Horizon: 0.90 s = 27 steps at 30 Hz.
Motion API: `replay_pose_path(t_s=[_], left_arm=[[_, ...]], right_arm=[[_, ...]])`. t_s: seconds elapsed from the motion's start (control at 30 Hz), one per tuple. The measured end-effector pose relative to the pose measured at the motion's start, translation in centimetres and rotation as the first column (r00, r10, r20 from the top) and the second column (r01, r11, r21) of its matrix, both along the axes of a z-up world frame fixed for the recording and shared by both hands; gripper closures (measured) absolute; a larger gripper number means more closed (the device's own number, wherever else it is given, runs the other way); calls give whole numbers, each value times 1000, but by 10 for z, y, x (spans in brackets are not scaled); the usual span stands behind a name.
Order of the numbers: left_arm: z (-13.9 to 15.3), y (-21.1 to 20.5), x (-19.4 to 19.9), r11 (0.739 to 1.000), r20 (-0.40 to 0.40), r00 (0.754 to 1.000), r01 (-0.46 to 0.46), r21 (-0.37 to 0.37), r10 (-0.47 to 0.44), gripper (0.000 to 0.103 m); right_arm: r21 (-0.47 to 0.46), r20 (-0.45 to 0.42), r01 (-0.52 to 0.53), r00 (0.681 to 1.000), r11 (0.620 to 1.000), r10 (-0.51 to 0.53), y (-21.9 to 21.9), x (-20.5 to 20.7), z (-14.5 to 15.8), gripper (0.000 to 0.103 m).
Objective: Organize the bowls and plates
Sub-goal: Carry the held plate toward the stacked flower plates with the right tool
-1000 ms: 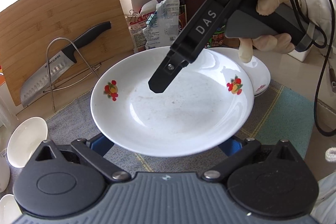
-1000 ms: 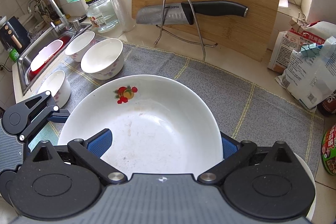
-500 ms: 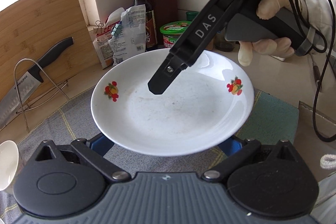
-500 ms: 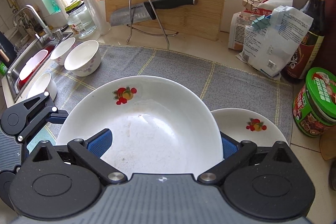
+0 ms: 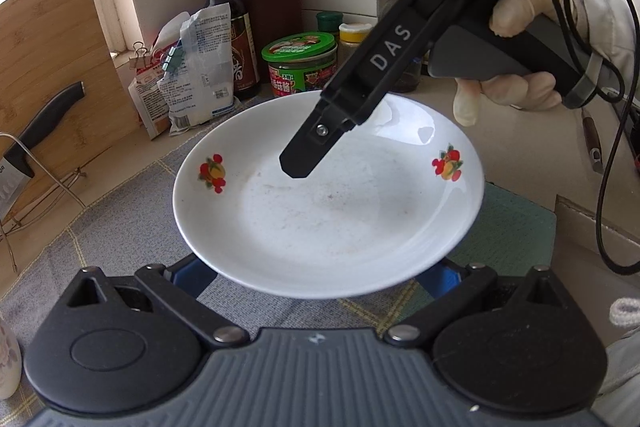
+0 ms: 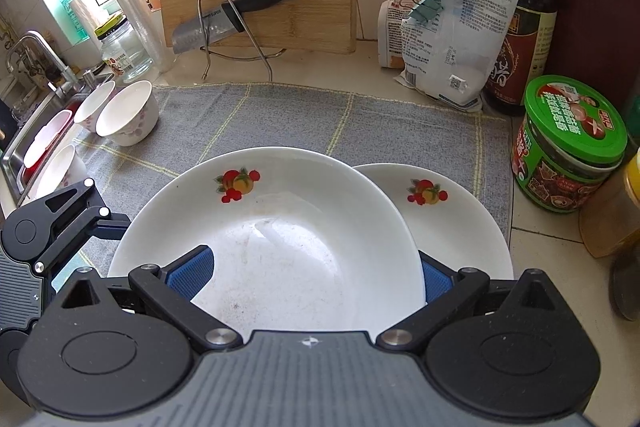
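A pale tiled counter [image 6: 540,247] carries a grey checked mat [image 6: 280,115], with bowls [image 6: 128,113] and a plate [image 6: 460,223] on it.

The white letters "DAS" stand on the black arm of the right tool [image 5: 294,169], in the upper middle of the left wrist view. The word "SUPOR" is printed small on the knife blade [image 6: 200,31], in the upper left of the right wrist view. The bottle, bag and jar labels are too small to read.
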<state>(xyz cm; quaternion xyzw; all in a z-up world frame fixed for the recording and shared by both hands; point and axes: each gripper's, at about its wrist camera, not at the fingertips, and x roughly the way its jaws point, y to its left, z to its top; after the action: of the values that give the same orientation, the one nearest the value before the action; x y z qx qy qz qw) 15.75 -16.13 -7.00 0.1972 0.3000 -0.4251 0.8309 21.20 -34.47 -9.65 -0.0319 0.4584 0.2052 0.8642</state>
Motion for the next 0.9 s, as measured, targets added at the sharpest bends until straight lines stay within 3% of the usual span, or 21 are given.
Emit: replay_pose_path(t_s=[0.9], left_arm=[[-8, -26, 14, 999, -35, 999, 15, 43, -14, 1]], right_arm=[[53, -50, 40, 998, 998, -38, -37, 13, -27, 0]])
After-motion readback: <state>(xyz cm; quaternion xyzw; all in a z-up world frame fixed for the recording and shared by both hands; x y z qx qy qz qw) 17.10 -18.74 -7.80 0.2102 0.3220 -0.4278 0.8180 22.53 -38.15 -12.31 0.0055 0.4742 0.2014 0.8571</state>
